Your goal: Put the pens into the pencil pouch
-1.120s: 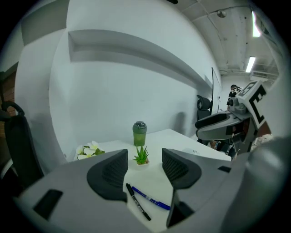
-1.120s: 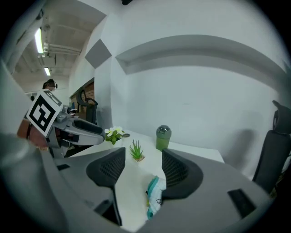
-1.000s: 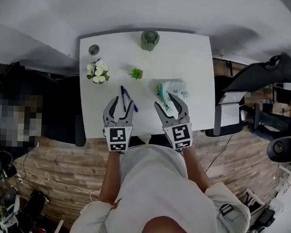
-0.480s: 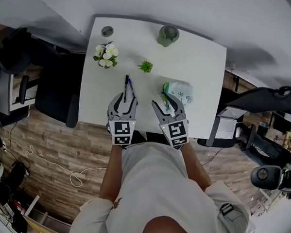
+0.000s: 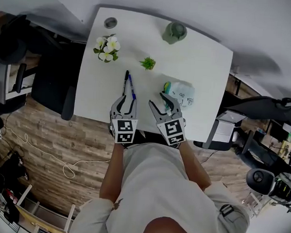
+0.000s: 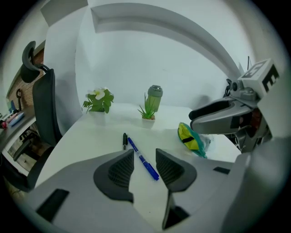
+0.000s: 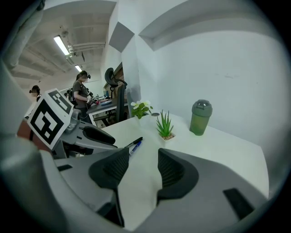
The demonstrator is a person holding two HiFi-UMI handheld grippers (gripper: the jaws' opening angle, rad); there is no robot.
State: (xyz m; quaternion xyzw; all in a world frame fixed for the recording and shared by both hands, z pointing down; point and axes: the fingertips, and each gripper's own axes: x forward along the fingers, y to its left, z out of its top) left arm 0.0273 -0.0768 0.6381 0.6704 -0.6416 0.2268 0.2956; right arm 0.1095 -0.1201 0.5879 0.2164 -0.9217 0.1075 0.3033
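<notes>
Tabletop [image 5: 201,68], white.
- Blue pen [image 5: 131,87] and black pen [image 5: 126,81]: lying side by side, left of the pouch [image 5: 178,93], outside it.
- Left gripper [image 5: 127,99]: jaws closing, not yet gripping; the blue pen's near end lies in the gap.
- Right gripper [image 5: 157,100]: beside the pouch, jaws closing on nothing, bare tabletop between.
- Plant [image 5: 148,63], flowers [image 5: 106,46], bottle [image 5: 174,32]: at the far side.
</notes>
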